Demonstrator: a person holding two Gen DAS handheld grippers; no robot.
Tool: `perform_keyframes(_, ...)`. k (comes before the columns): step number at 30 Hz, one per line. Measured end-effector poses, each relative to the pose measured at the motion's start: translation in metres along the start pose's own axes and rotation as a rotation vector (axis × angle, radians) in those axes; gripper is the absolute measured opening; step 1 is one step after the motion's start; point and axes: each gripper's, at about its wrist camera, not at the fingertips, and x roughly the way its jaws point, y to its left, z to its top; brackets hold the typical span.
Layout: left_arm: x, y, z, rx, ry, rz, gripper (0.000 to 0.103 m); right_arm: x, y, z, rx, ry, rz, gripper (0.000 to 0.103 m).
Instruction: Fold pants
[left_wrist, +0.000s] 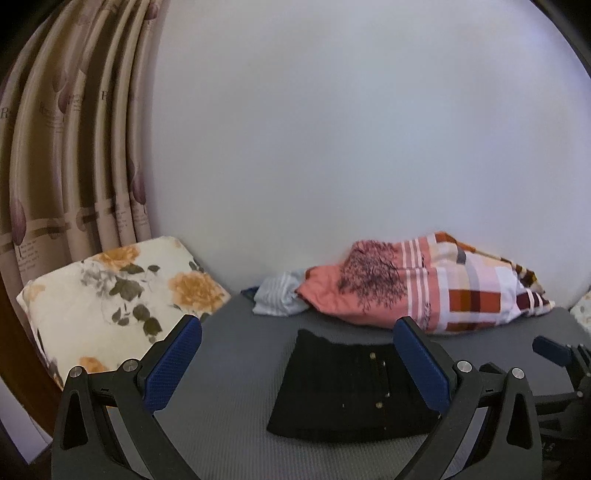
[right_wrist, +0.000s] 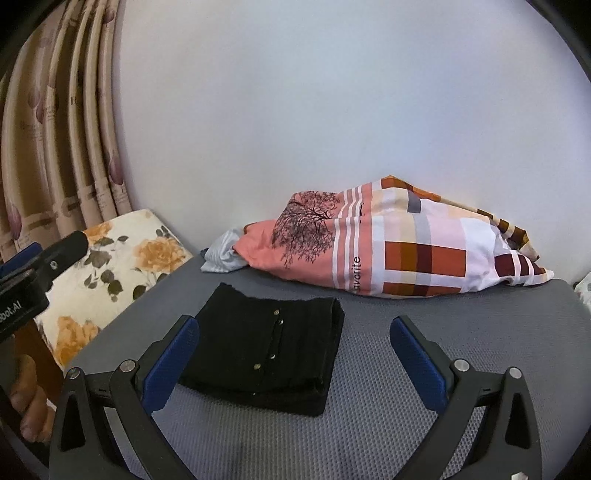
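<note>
A: On grey mat (right_wrist: 369, 369), black pants (right_wrist: 266, 354) lie folded into a compact stack, snaps up.
B: Left gripper (left_wrist: 297, 365) spread, empty, above them. Right gripper (right_wrist: 295, 365) likewise spread, pants just left.

Black pants (right_wrist: 266, 347), folded flat on grey mat (right_wrist: 369, 406)
</note>
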Motion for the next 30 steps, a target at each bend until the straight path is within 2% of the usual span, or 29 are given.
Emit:
perform_keyframes(8,-0.003,-0.001,-0.013,0.012,0.032,-0.012,0.103,-0.006,0.015,-0.007,-0.032,0.014,0.01,0.103)
perform_keyframes(20,0.019,0.007,-0.025,-0.025,0.127,-0.006,0.103,-0.004,0.029,-0.017,-0.062,0.041,0.01,0.103)
perform_keyframes(23,0.026,0.011,-0.029,-0.048,0.159,-0.026,0.103,-0.001,0.029,-0.019,-0.061,0.054,0.013,0.103)
perform_keyframes(28,0.027,0.015,-0.035,-0.072,0.131,0.011,0.103,0.002,0.03,-0.022,-0.063,0.066,0.017,0.103)
perform_keyframes(30,0.025,0.012,-0.036,-0.049,0.118,0.029,0.103,0.002,0.031,-0.022,-0.064,0.069,0.019,0.103)
